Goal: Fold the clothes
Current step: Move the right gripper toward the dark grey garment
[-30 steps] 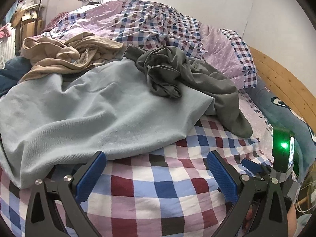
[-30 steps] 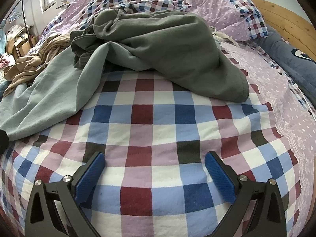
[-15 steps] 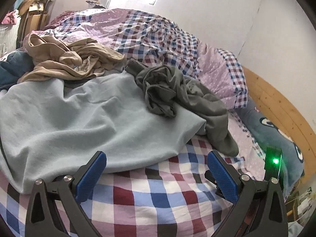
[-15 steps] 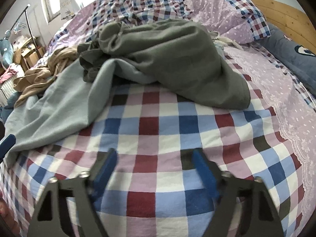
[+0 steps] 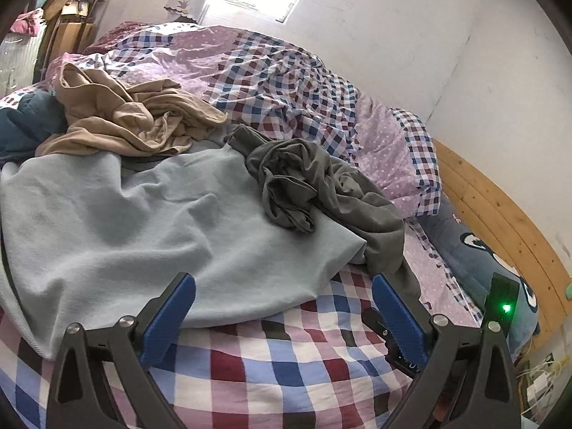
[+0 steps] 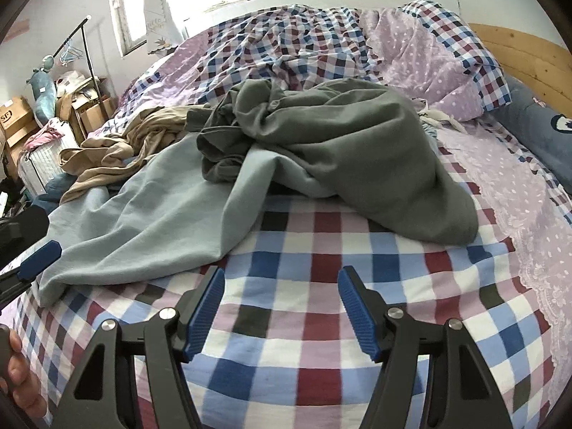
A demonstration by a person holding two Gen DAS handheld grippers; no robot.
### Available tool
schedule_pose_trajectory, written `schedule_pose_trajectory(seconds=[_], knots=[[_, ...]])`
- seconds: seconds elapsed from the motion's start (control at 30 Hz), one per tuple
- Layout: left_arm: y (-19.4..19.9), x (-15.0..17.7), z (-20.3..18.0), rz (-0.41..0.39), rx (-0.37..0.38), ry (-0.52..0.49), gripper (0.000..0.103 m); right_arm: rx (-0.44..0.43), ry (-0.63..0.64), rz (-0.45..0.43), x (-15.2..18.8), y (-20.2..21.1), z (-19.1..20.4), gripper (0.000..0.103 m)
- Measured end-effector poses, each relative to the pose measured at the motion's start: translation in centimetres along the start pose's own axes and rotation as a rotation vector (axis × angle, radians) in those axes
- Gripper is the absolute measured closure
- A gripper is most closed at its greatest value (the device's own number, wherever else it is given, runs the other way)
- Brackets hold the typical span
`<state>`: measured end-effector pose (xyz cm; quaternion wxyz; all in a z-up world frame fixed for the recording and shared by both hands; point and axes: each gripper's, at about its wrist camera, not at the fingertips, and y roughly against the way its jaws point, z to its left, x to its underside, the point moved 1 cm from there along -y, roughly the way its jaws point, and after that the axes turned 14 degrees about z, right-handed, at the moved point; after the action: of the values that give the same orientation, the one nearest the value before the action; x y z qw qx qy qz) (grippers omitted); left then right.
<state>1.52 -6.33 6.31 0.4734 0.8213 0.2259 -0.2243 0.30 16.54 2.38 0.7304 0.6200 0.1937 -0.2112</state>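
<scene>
A pile of clothes lies on the checked bed. A light blue garment (image 5: pixel 136 236) (image 6: pixel 150 214) spreads widest, a crumpled grey-green garment (image 5: pixel 321 193) (image 6: pixel 343 157) lies over its far right part, and a tan garment (image 5: pixel 125 121) (image 6: pixel 121 153) is heaped behind. My left gripper (image 5: pixel 282 304) stands open just before the blue garment's near hem, holding nothing. My right gripper (image 6: pixel 280 293) hovers over bare checked sheet in front of the grey-green garment; its jaws are closing with nothing between them. The left gripper's blue fingertip (image 6: pixel 39 261) shows at the right wrist view's left edge.
A checked and dotted purple duvet (image 5: pixel 271 75) (image 6: pixel 321 39) is bunched at the back. A wooden bed frame (image 5: pixel 500 214) and a blue cartoon pillow (image 5: pixel 475 250) lie to the right. Boxes and a clothes rack (image 6: pixel 71 71) stand left of the bed. A person's fingers (image 6: pixel 18 375) show bottom left.
Both grippers rose and tilted up, so more of the room shows. The right gripper's jaws narrowed from wide open. The clothes have not moved.
</scene>
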Motion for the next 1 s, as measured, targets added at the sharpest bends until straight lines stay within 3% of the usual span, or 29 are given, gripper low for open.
schedule_pose_trajectory(seconds=[0.67, 1.0], knots=[[0.8, -0.4, 3.5, 0.038, -0.006, 0.066, 0.002, -0.08, 0.067, -0.027, -0.8, -0.2, 3.7, 0.036], [0.7, -0.4, 3.4, 0.052, 0.028, 0.078, 0.002, -0.005, 0.094, -0.091, -2.1, 1.7, 3.5, 0.038]])
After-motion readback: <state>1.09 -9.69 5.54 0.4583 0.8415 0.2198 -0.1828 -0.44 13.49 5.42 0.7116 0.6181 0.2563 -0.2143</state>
